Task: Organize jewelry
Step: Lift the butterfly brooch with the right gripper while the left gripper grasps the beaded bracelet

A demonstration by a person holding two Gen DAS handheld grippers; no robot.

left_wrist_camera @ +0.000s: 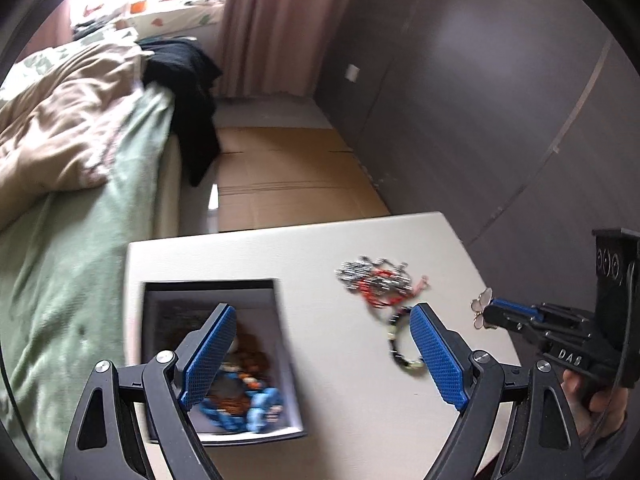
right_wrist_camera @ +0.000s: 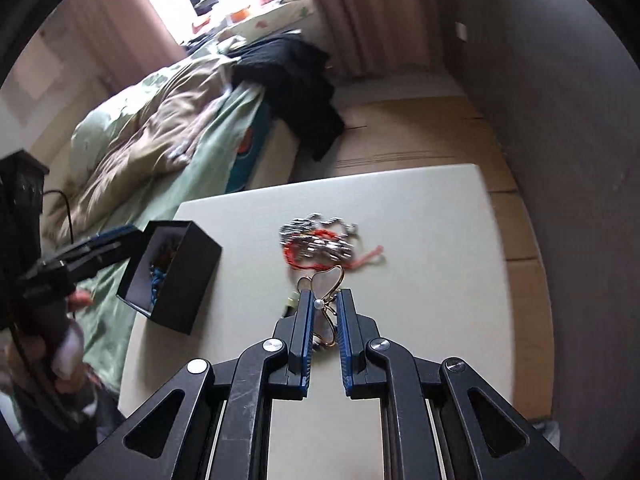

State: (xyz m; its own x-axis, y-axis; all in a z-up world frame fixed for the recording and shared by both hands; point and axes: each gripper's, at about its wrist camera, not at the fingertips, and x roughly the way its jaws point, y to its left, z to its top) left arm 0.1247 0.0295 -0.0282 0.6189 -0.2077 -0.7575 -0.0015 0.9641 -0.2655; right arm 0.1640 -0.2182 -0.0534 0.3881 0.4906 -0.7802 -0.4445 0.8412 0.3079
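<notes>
From the left wrist view, the left hand-held gripper (left_wrist_camera: pixel 320 354) is hanging wide open with nothing in it. It is waiting above the counter (left_wrist_camera: pixel 320 248), over the black box (left_wrist_camera: pixel 224 356). The box is sitting open near the left edge, so jewelry can drop straight in; blue and brown beads (left_wrist_camera: pixel 248 396) are already lying inside. A pile of chains and red cord (left_wrist_camera: pixel 376 280) is lying loose farther right, not yet sorted. The right hand-held gripper (left_wrist_camera: pixel 486 312) is coming in from the right, carrying a butterfly pin (left_wrist_camera: pixel 482 308).

From the right wrist view, the right hand-held gripper (right_wrist_camera: pixel 325 300) is pinching the butterfly pin (right_wrist_camera: pixel 326 284) by its middle, so the wings are sticking out and staying safe. The black box (right_wrist_camera: pixel 172 276) is sitting to the left, probably where the pin belongs.
</notes>
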